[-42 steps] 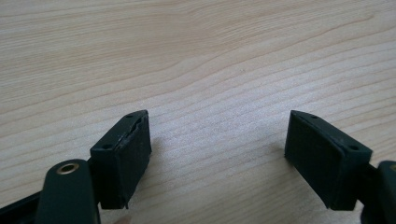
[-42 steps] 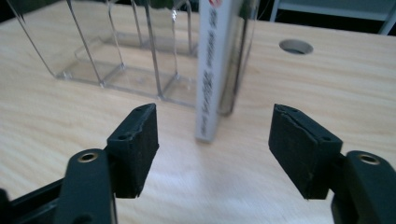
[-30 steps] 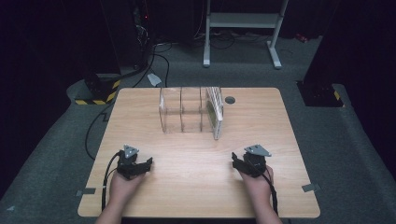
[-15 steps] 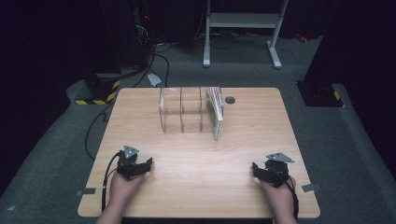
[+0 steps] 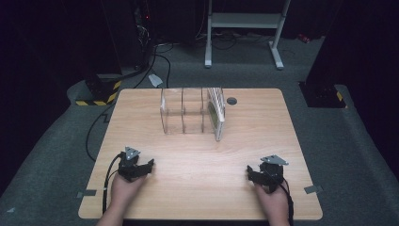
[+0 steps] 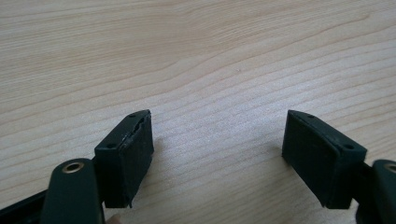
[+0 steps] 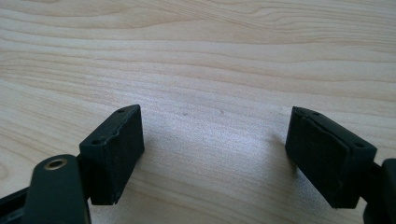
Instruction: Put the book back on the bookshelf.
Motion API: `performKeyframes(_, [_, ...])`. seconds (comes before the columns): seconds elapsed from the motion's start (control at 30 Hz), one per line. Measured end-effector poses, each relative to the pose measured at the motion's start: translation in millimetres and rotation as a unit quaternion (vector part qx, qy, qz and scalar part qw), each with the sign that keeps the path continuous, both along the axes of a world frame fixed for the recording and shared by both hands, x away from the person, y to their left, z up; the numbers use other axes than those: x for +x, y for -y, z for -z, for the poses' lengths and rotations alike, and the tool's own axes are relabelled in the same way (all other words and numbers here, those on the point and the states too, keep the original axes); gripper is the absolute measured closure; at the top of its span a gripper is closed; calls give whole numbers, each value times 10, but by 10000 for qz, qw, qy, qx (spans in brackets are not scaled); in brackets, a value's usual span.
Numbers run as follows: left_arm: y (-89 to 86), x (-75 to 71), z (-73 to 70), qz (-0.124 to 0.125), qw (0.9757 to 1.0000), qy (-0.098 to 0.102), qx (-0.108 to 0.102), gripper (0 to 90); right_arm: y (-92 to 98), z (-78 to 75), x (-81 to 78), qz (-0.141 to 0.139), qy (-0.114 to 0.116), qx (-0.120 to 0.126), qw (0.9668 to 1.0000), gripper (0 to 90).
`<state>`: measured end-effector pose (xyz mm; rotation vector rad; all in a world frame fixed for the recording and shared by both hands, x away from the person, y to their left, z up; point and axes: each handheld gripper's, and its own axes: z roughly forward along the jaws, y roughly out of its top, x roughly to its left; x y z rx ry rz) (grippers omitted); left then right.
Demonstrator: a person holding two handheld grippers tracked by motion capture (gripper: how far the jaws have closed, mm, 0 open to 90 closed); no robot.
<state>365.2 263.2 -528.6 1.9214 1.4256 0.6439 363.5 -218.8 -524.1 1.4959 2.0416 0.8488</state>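
Near edge of the surface (image 5: pixel 197 197): both forearms come in from below, each hand resting a tool on the wood. The left hand-held gripper (image 5: pixel 135 165) sits low near the left corner, jaws spread wide with bare wood grain between the pads (image 6: pixel 130 154); nothing held. The right hand-held gripper (image 5: pixel 266 173) lies near the right corner, well apart from the left; its jaws have just been opening and stand wide, nothing between the pads (image 7: pixel 114 149). Judged a rest posture: both tools parked clear of the work, so the middle of the surface stays free for an approach.

Farther back, near the centre of the far half, stands the clear rack (image 5: pixel 183 110), upright, split into compartments by transparent dividers. A flat white item (image 5: pixel 216 110) stands on edge in its rightmost slot, presumably kept upright by the dividers. The other slots look vacant. Just right of the rack is a dark round hole (image 5: pixel 231 100) in the wood.
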Motion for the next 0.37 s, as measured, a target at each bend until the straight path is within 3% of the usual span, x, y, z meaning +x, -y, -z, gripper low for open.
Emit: performKeyframes(0.37, [2,1,1,9,10000,12,-10,247,-1,0,-1,2,0,-2,10000,192])
